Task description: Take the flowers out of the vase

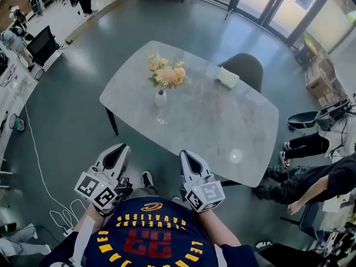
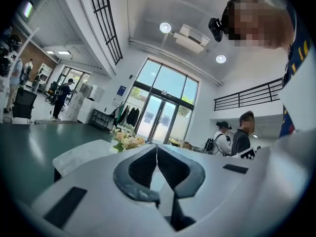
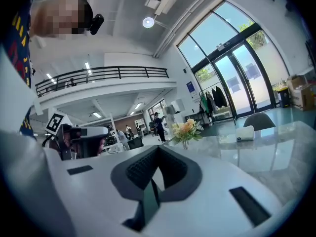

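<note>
Both pairs of jaws are pressed together with nothing between them. The white left gripper (image 1: 118, 148) and right gripper (image 1: 187, 154) are held side by side short of the near edge of the grey stone-look rectangular table (image 1: 222, 132), probably because no grip is needed until the person is within reach. Toward the table's far left corner, well apart from both grippers, the small white ceramic vase (image 1: 161, 98) stands upright with the bunch of peach and cream flowers (image 1: 166, 74) in it, so none has been taken out yet.
</note>
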